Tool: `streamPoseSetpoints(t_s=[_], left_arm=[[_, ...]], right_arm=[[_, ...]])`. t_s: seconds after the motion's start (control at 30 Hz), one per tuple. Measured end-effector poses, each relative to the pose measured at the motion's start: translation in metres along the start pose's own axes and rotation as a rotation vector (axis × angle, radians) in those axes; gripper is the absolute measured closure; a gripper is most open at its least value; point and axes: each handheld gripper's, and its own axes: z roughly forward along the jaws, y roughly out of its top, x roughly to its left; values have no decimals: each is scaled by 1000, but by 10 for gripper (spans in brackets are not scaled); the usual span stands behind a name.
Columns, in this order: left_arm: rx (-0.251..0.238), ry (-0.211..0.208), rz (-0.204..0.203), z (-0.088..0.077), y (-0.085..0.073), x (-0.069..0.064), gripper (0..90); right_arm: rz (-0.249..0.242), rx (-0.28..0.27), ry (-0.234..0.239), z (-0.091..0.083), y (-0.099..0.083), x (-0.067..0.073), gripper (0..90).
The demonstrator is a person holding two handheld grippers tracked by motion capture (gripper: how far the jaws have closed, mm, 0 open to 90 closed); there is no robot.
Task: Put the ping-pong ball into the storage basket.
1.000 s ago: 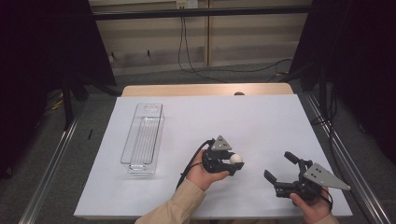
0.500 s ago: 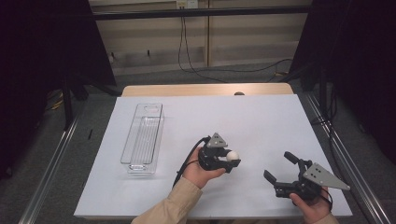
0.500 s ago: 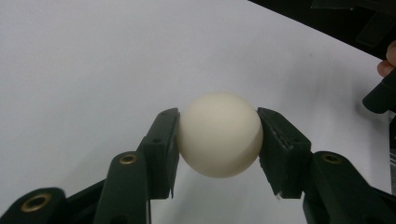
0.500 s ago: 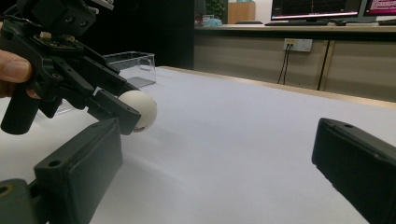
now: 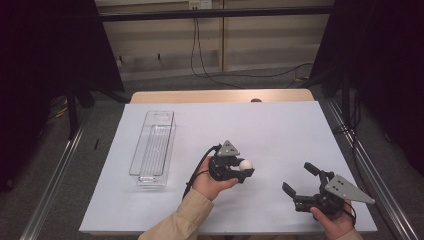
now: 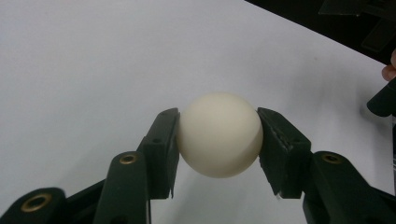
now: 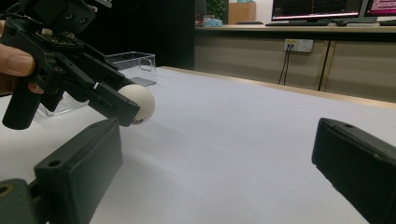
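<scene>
Item: white ball (image 6: 219, 134). Location: clamped in your left gripper (image 5: 239, 169), lifted off the white tabletop (image 5: 280, 125), near its front middle. Both pads (image 6: 163, 149) press on the ball's widest line, jaws closed down onto it.

Item: right gripper (image 5: 299, 181). State: jaws wide apart, nothing between them, held low over the front right of the tabletop.

Item: clear tray (image 5: 153, 145). Location: left part of the tabletop, well apart from the ball, long and narrow, apparently empty.

Risks, as you stand:
- Smooth round ball, flat pads: a slight tilt or a slackened squeeze likely lets it squirt out and roll away.
- If the tray is your goal, release from height and the ball probably bounces out over the low wall.
- The trailing cable (image 5: 196, 172) could drag across your path toward the tray.
</scene>
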Motion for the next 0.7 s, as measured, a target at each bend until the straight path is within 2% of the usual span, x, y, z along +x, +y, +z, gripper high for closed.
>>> streamPoseSetpoints(t_s=[0.7], left_arm=[[-28, 30, -19, -12, -4, 12, 512]], right_arm=[[0, 5, 0, 1, 0, 0, 15]])
